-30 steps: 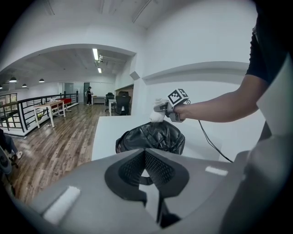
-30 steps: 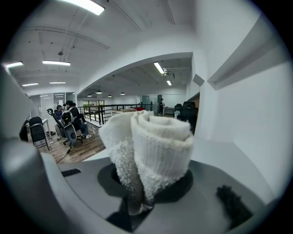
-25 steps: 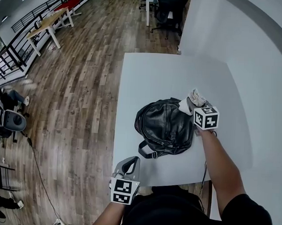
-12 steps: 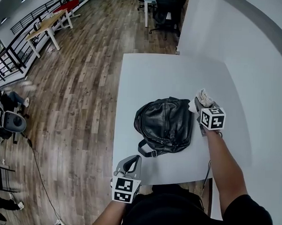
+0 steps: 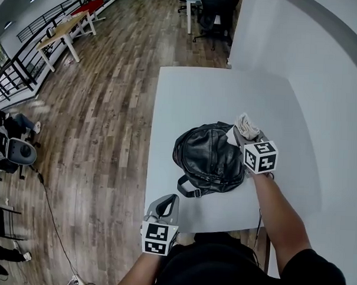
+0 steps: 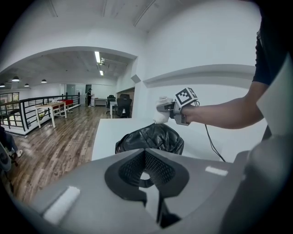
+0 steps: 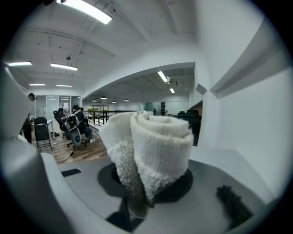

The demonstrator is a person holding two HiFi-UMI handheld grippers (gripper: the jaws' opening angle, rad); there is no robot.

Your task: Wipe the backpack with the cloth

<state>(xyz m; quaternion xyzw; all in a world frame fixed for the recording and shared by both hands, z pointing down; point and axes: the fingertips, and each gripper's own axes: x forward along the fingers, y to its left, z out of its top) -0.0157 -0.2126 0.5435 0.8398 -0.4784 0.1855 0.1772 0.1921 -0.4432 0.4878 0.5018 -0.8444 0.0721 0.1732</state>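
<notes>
A black leather backpack lies flat in the middle of the white table, its strap loop toward the near edge. My right gripper is shut on a rolled white cloth, which rests against the bag's far right edge. The right gripper view is filled by that cloth standing up between the jaws. From the left gripper view, the backpack lies ahead with the cloth touching its top. My left gripper hangs at the table's near left edge, shut and empty, well away from the bag.
The table stands against a white wall on the right. Wooden floor stretches to the left, with office chairs beyond the table's far end and desks at far left. A cable hangs under my right arm.
My right gripper with the cloth swung out to the right off the bag, then came back left onto its far right edge. The left gripper stayed put.
</notes>
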